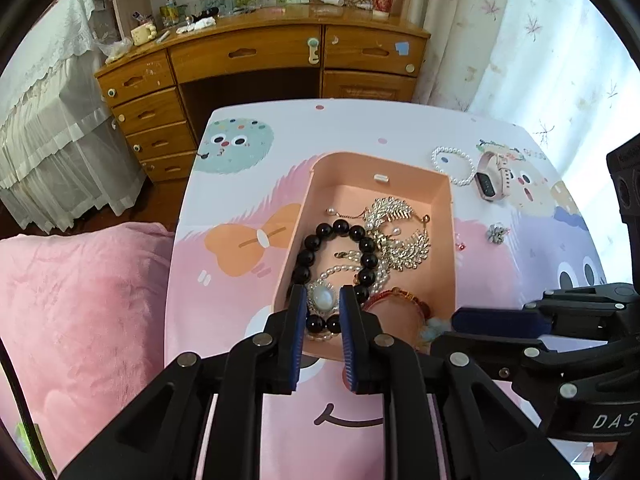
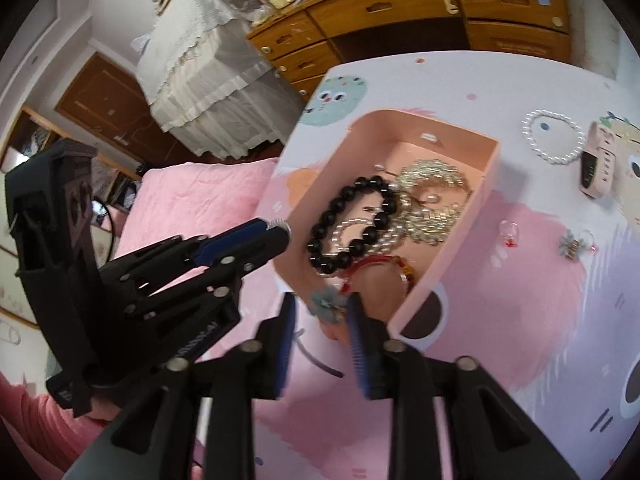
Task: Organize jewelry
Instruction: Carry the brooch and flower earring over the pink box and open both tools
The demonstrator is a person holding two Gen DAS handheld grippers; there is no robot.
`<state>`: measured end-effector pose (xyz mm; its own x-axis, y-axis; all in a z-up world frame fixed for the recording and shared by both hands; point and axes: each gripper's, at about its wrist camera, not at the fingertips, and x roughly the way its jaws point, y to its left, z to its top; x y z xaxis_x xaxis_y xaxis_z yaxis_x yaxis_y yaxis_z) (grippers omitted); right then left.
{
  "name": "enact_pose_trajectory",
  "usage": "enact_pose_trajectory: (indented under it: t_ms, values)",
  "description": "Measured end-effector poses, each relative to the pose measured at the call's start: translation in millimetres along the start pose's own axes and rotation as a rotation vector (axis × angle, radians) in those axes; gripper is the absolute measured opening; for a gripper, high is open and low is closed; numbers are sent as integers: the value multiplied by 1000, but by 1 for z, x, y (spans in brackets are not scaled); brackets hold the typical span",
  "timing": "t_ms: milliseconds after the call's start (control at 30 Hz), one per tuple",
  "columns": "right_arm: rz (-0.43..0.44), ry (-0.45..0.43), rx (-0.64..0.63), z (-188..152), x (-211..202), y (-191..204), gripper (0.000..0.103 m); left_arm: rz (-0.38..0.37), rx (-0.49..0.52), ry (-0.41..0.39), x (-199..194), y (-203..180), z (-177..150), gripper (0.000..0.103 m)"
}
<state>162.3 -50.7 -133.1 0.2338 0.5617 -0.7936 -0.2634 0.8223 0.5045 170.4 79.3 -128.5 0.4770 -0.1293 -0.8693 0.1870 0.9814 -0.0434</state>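
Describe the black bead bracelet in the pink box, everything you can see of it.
The black bead bracelet is a closed loop of large, round, glossy black beads, like polished stone or glass. It lies flat in the pink box, toward the box's left wall in the left wrist view. It rests over strands of small pearls and surrounds a pale oval brooch. Gold jewelry lies beside it.
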Motion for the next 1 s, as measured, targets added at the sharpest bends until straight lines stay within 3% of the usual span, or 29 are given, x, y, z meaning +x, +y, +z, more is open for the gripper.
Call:
enact_pose_trajectory:
  t_ms: [33,167,300,367,433,600,767,1000]
  values:
    - [-10,-9,0,0,-1,-1,38,3,1,3,2,-1,1,24]
    - [-33,-36,-14,3,-10,-4,39,0,3,16,3,-2,1,30]
    - [-59,-51,-2,2,-14,-11,42,1,8,10,-1,-5,0,63]
    - [-68,-54,10,-2,-14,-16,44,1,18,4,-3,-9,0,65]
    - [-78,-62,35,-9,-16,-24,45,-10,25,15,-3,-14,0,79]
    - [-87,-105,135,-25,-27,-47,57,-21,63,55,1,-33,3,81]
    - [-143,-182,141,-36,-51,-69,60,-85,106,74,2,-54,14,86]
    - [-328,-243,-46,-27,-84,-101,61,-107,225,-14,-3,-103,28,87]
